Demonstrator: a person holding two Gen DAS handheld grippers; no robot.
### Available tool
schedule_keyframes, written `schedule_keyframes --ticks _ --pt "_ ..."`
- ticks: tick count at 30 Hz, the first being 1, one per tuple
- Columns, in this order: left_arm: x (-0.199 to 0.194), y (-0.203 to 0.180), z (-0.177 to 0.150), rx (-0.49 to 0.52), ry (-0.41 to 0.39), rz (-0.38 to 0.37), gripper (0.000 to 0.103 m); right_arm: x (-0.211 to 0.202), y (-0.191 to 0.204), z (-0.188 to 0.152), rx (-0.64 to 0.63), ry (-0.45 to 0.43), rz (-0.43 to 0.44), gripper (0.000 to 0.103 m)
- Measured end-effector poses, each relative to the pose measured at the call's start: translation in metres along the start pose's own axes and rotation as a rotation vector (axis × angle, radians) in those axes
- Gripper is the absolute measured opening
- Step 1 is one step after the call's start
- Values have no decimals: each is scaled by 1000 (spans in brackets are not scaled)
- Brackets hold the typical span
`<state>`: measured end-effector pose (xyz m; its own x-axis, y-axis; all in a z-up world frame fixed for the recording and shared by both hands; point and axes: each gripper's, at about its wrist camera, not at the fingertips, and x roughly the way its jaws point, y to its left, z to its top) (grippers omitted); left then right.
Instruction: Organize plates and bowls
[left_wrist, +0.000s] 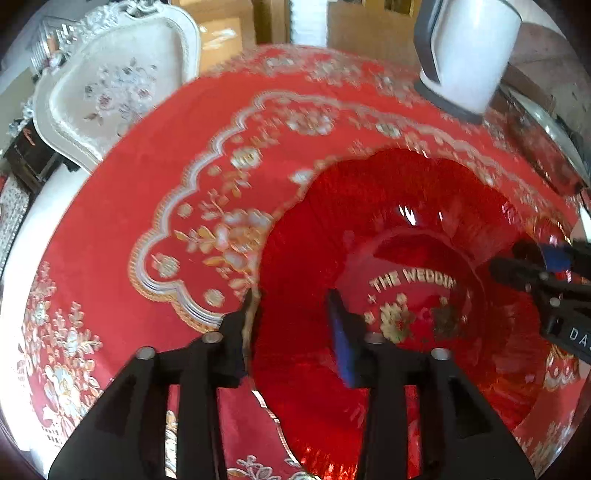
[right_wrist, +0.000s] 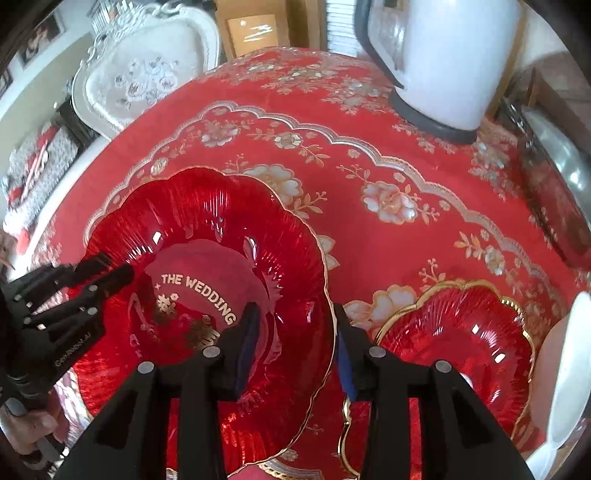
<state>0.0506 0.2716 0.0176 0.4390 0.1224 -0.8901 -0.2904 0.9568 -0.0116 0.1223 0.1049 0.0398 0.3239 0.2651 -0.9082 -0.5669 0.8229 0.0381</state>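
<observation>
A large red glass plate (left_wrist: 406, 221) with a scalloped gold rim and the words "THE WEDDING" lies on the red tablecloth (left_wrist: 147, 184). My left gripper (left_wrist: 293, 295) straddles its left rim, one finger outside and the blue pad inside, with a wide gap: open. My right gripper (right_wrist: 297, 314) straddles the same plate (right_wrist: 207, 229) at its right rim, with its pads apart and not pressing: open. Each gripper shows in the other's view, the right gripper (left_wrist: 508, 258) and the left gripper (right_wrist: 110, 267). A smaller red gold-rimmed plate (right_wrist: 461, 343) lies just to the right.
A white jug on a dark base (right_wrist: 443, 55) stands at the back right of the round table. A white dish (right_wrist: 565, 369) shows at the right edge and a metal tray (right_wrist: 561, 155) behind it. An ornate white chair (right_wrist: 147, 74) stands beyond the table's far left.
</observation>
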Motion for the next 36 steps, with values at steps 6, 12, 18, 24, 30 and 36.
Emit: schedule_keyframes --ticks 6,12,18,24,30,36 --pt "3 -2 -1 -15 12 -29 57 7 7 0 -72 12 -32 43" --pt "-2 1 -4 -11 -20 9 40 7 -7 -3 16 -21 42 23" --pt "-5 10 -5 -35 -25 3 33 2 -2 -12 -21 -25 28 21" --pt "-19 16 -7 -44 -34 -18 33 -9 2 -16 -3 -47 53 21" --pt "-47 23 -11 -40 -75 -21 33 -32 13 -19 -13 -80 38 21" --pt "-69 41 -27 -51 -91 -21 33 -51 34 -29 -38 -102 47 22"
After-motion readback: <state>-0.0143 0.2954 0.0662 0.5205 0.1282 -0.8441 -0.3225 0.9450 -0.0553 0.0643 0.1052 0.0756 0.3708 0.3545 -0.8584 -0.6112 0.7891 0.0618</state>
